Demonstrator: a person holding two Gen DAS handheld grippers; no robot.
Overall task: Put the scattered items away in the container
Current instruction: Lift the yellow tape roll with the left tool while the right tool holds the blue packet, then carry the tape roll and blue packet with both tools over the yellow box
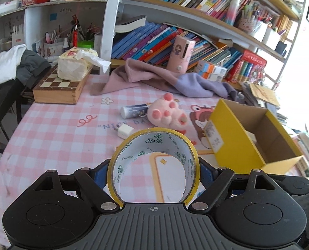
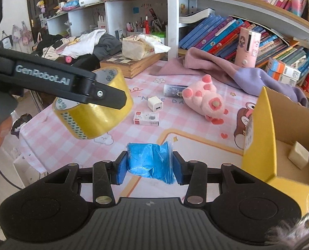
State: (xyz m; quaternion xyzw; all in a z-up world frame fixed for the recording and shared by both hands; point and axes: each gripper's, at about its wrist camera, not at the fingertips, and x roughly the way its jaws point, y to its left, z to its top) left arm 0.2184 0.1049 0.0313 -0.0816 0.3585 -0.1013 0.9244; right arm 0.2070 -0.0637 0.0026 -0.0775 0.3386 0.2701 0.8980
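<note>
The left gripper (image 1: 153,167) clamps a yellow roll of packing tape (image 1: 154,164); the right gripper (image 2: 149,166) pinches a crumpled blue plastic bag (image 2: 151,162). Both hang left of the open yellow cardboard box (image 1: 233,139). Clear its near wall, then release over the middle.

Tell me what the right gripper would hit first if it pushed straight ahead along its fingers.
Probably the small white and red box lying flat on the pink checked tablecloth; the cloth itself may come first, since the right gripper, shut on a blue plastic-wrapped bundle, points downward. Depth is unclear.
</note>
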